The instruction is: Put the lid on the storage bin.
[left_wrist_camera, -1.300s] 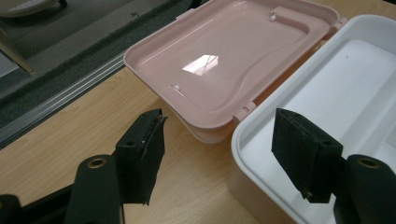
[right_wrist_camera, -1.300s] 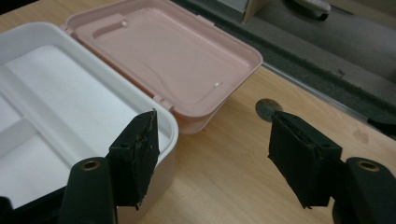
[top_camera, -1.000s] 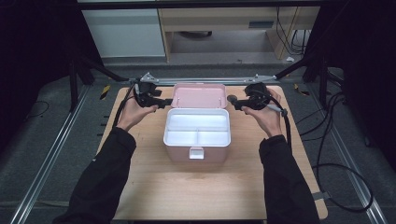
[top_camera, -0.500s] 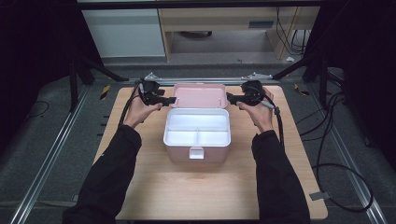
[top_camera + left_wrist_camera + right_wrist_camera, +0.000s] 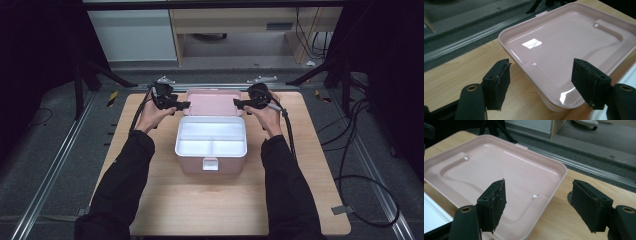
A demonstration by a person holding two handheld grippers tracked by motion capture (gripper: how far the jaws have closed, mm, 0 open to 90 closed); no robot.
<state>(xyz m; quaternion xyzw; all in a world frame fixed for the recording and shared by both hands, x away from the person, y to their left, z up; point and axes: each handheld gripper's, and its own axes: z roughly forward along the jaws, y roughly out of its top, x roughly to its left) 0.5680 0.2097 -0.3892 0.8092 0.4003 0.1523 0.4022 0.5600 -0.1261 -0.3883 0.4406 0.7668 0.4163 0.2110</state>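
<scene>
Box: a pink storage box stands open near the middle of the wooden table, with a small latch tab on its near wall.
Insert tray: a white tray sits inside the box, one long compartment on the far side and two smaller ones nearer the person.
Lid: the pink lid lies flat on the table just behind the box, inner side up, glossy, with a recessed panel; the left gripper view and the right gripper view both look across it.
Left gripper: the left gripper sits at the lid's left edge, its tips pointing in toward the lid. In its own view the two black jaws stand well apart, the lid's near corner between them and neither pad touching it.
Right gripper: the right gripper sits at the lid's right edge, tips pointing in toward the lid. In its own view the jaws are spread wide, one over the lid's inner face and the other over bare wood just beyond the lid's rim; contact cannot be told.
Hands: the left hand and right hand hold the grippers on either side of the lid, dark sleeves running back past the box.
Cables: a black cable trails from each gripper along the forearm.
</scene>
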